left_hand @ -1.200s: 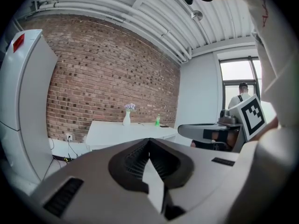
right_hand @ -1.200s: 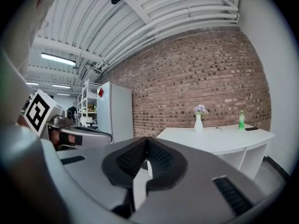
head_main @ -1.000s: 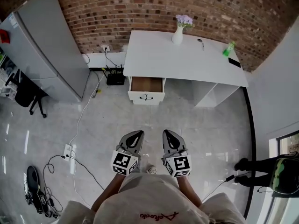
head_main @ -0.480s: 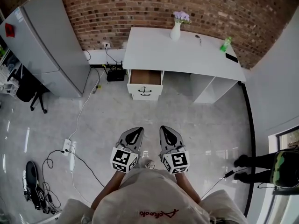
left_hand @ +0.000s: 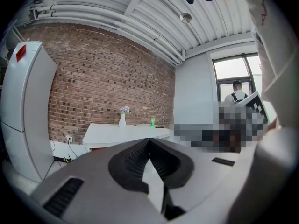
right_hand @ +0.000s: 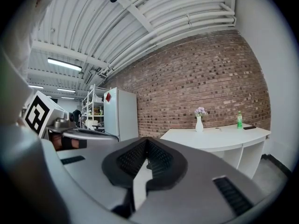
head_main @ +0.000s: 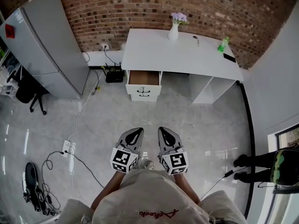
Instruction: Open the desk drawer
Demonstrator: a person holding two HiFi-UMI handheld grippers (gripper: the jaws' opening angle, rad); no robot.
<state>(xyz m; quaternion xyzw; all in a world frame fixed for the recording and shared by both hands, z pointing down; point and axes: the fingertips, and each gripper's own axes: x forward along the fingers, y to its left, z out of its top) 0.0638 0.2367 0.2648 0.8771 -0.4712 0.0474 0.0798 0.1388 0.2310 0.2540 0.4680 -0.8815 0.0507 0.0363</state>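
left gripper [head_main: 137,131] closed tip to tip, holding nothing. right gripper [head_main: 162,129] closed the same way, also empty. side by side over the grey floor [head_main: 201,120], both pointing toward the desk [head_main: 182,57], well apart from it. drawer [head_main: 144,78] under the desk's left end, pulled out, brown inside showing. on top, a vase [head_main: 173,31] and a green bottle [head_main: 222,45]. at left, a fridge [head_main: 42,45].

Bare tiled floor [head_main: 196,120] is wide open all the way up to the white counter [head_main: 154,55]. Only its pulled-out drawer [head_main: 143,84] juts into that lane. The fridge [head_main: 46,45] and loose cables [head_main: 78,120] crowd the left side.
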